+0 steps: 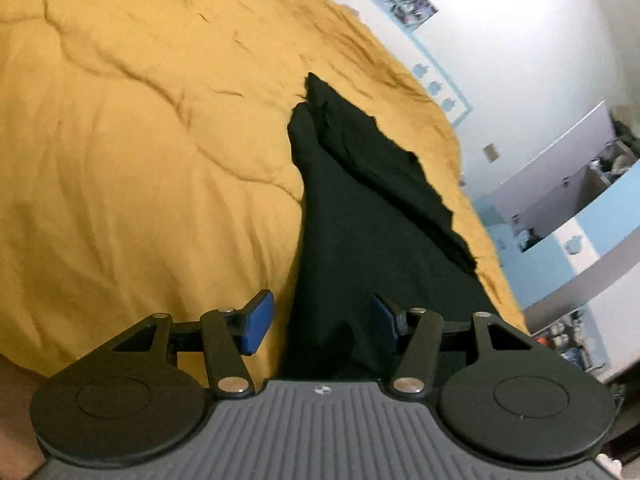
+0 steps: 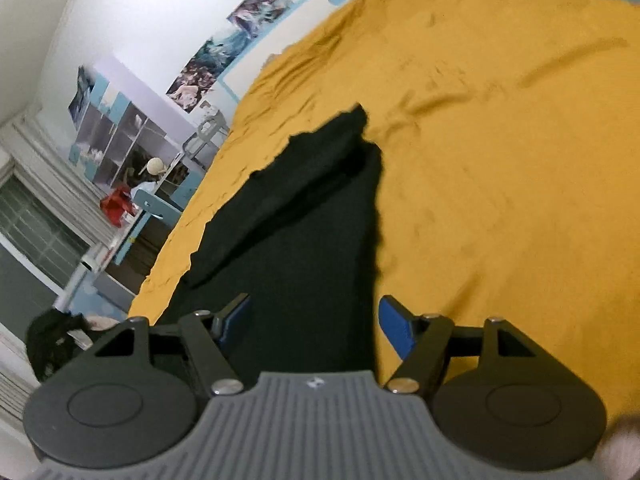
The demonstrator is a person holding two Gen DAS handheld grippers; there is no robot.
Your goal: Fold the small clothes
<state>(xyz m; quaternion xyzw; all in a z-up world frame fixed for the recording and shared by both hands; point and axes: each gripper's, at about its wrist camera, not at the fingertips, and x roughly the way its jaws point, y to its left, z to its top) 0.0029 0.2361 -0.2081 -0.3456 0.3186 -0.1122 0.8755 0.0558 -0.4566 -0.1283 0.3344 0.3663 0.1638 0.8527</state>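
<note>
A black garment (image 1: 360,216) lies flat on a mustard-yellow bed cover (image 1: 140,140), with one strip folded over along its far edge. My left gripper (image 1: 320,320) is open, its blue pads (image 1: 256,322) spread over the garment's near left end, just above the cloth. In the right wrist view the same black garment (image 2: 304,232) runs away from me on the yellow cover (image 2: 500,160). My right gripper (image 2: 316,324) is open too, its blue pads (image 2: 396,330) spread over the garment's near right end. Neither gripper holds anything.
The bed's edge runs along the right side in the left wrist view, with a white wall (image 1: 520,60) and blue shelves (image 1: 580,200) beyond. In the right wrist view a blue chair (image 2: 148,204), shelves (image 2: 120,136) and a dark heap (image 2: 52,344) on the floor lie to the left.
</note>
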